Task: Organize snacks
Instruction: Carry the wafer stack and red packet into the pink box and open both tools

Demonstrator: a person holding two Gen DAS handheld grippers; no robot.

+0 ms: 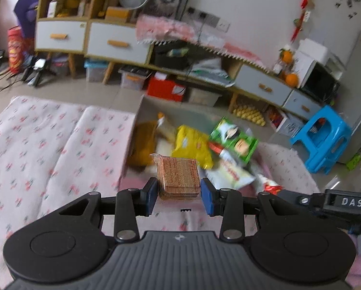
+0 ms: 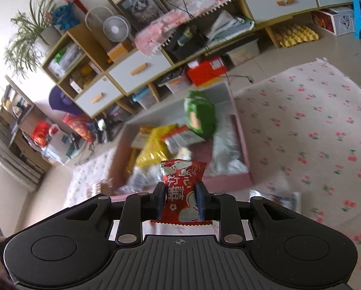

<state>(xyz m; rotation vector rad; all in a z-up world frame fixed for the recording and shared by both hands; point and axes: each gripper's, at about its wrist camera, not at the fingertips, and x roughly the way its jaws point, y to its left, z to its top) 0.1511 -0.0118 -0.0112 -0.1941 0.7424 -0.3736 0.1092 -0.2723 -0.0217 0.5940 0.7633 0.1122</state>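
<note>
Left gripper (image 1: 179, 194) clamped on a clear-wrapped wafer pack (image 1: 178, 177), held above the pink snack box (image 2: 243, 145). Right gripper (image 2: 180, 201) pinches a red-and-white candy packet (image 2: 183, 188), box just ahead.

Clear-wrapped brown wafer stack (image 1: 178, 177), held upright above the pink open box (image 2: 243, 145) of mixed snack bags; glossy red-and-white candy packet (image 2: 181, 191), likewise raised.

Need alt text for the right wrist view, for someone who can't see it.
The right tool is shut on a red-and-white snack packet, held above a pink box of mixed snacks, including a green bag and a yellow bag. The box sits on a cherry-print cloth.
</note>
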